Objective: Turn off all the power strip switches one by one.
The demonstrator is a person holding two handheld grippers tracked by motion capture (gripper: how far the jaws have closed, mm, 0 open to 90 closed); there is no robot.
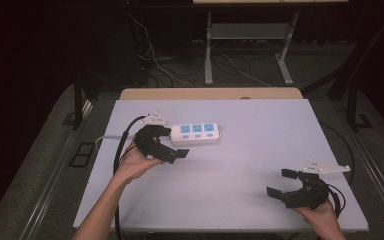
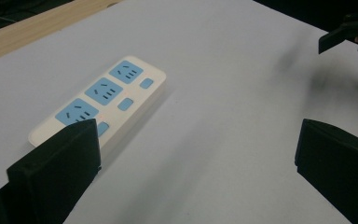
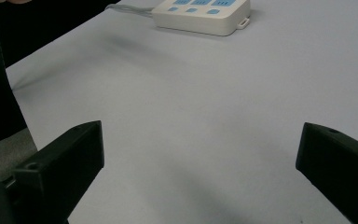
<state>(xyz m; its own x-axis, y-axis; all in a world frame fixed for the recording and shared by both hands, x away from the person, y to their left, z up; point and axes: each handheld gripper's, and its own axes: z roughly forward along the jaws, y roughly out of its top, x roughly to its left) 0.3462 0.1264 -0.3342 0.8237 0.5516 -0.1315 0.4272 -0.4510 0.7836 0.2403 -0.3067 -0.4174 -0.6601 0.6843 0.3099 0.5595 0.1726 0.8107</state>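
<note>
— Nearest the camera?
— Both my hands. My right gripper sits by the table's near right corner, jaws wide, empty.
— And the left?
— My left gripper gapes empty, just beside the white power strip toward the far left.

White power strip, 3 blue sockets, flat on table's far-left part.

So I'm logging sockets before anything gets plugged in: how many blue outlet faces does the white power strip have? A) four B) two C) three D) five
C: the power strip shows three blue outlet faces in a row, each with a small blue switch beside it.
</note>
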